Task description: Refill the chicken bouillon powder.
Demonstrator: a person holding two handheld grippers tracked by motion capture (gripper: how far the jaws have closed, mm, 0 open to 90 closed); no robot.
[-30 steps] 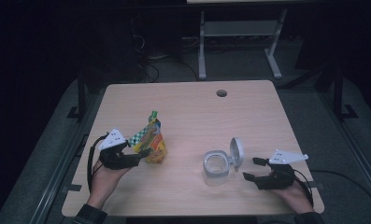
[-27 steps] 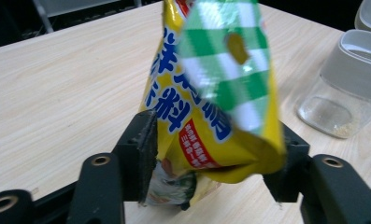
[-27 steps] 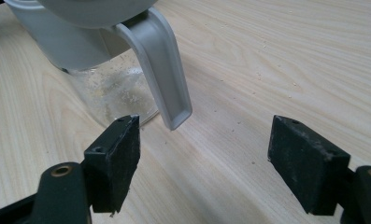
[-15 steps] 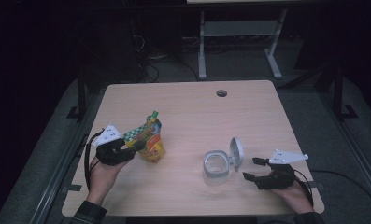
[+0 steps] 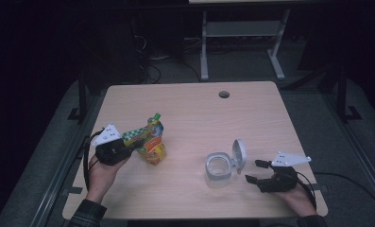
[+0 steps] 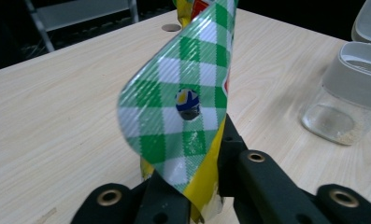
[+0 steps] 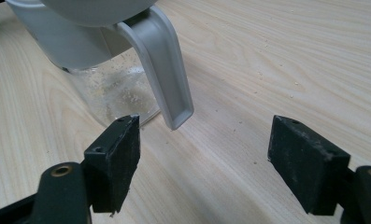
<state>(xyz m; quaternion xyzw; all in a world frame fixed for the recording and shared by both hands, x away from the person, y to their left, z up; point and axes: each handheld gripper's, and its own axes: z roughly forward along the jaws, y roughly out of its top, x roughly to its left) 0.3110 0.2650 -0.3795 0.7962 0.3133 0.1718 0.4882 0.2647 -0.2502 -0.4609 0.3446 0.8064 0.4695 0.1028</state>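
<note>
Table (image 5: 194, 118) of pale wood takes up the middle of the high view, with a small round hole (image 5: 224, 94) near its far edge and dark floor around it. On its right half stands a clear jar (image 5: 218, 169) with a grey rim, its hinged lid (image 5: 240, 153) flipped up and open; in the right gripper view a few crumbs lie on the jar's bottom. On the left half a snack bag (image 5: 148, 142) — green-and-white check at one end, yellow and red lower down — is tilted, its lower end near or on the wood. The left gripper (image 5: 123, 150) grasps the bag: in the left gripper view its jaws are clenched on the bag's checked, folded edge. The right gripper (image 5: 255, 171) sits low just beside the jar, on the lid side, its jaws spread wide and released — nothing between them.
</note>
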